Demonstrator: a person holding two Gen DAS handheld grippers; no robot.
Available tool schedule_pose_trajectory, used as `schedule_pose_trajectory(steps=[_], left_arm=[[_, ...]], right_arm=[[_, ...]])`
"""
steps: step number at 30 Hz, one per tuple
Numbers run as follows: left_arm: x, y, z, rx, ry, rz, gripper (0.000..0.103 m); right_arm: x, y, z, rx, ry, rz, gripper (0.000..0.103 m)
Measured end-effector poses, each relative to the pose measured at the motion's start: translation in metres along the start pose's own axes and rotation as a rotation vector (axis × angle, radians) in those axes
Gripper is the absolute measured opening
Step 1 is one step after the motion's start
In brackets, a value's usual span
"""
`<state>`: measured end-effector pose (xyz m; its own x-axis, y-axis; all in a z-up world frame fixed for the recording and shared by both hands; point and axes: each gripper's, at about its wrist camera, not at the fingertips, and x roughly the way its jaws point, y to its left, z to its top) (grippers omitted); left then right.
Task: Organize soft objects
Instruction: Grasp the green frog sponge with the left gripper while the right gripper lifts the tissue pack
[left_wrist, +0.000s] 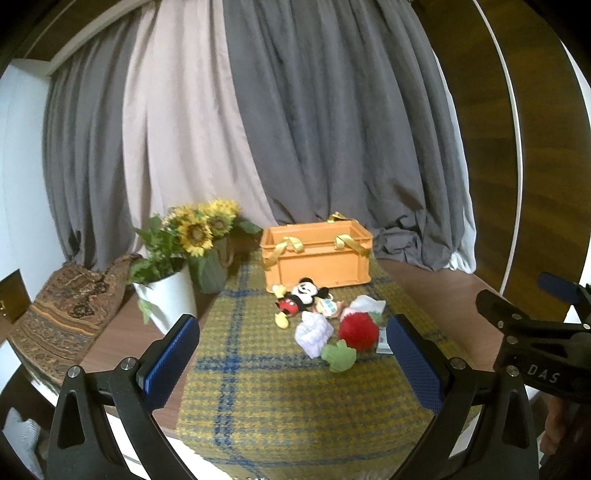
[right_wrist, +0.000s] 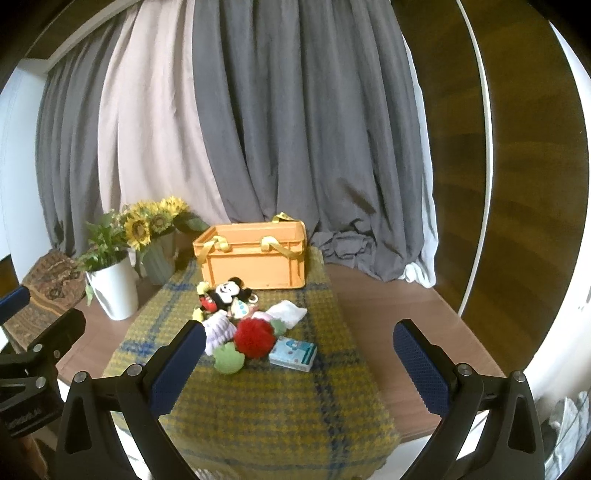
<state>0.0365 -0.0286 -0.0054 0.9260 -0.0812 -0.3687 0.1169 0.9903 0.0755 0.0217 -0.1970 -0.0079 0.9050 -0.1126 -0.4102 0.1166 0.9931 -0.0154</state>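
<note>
Both claws hang empty above the near edge of the plaid cloth (left_wrist: 280, 398), their blue pads spread wide: the left claw (left_wrist: 291, 354) frames the toy pile in its own view, and the right claw (right_wrist: 299, 362) does the same in its view. Neither touches anything yet.

The soft things lie bunched at mid-frame, just in front of the orange crate (left_wrist: 316, 254) with its yellow handles (left_wrist: 288, 247). A mouse plush (left_wrist: 301, 297) lies nearest the crate; nearer the camera sit a lavender knit piece (left_wrist: 313, 332), a red pompom (left_wrist: 358, 332), a green plush (left_wrist: 338, 356) and a white cloth (left_wrist: 367, 304). A small blue packet (right_wrist: 293, 354) rests just right of the pompom.

The step in hand appears to be the first pick. The green plush and the pompom are closest and least buried, so either makes a sensible start. The items touch one another, so the claw should come straight down on one piece, pads either side of its bulk, and close gently to avoid dragging its neighbours or rucking the cloth. The sunflower pots (left_wrist: 173, 295) at left stand well clear of the path to the crate.
</note>
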Motion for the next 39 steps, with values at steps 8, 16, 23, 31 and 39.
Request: schedule_pose_trajectory(steps=[8,16,23,31,39], left_arm=[[0.053,-0.002,-0.008,-0.014,0.042,-0.038,0.103],[0.111,-0.001,-0.023,-0.032,0.136,-0.097,0.103],[0.149,-0.015,-0.038,0.002,0.203,-0.119,0.102],[0.184,-0.045,-0.054,-0.046,0.254,-0.017,0.098],[0.214,-0.072,-0.074,-0.078,0.316,0.114,0.092]], right_arm=[[0.055,-0.006,-0.007,0.035,0.115,0.019,0.103],[0.116,0.002,-0.014,0.016,0.207,0.047,0.103],[0.158,0.007,-0.023,-0.047,0.265,0.087,0.103],[0.211,-0.007,-0.036,-0.169,0.337,0.177,0.102],[0.259,-0.026,-0.054,-0.247,0.408,0.348,0.098]])
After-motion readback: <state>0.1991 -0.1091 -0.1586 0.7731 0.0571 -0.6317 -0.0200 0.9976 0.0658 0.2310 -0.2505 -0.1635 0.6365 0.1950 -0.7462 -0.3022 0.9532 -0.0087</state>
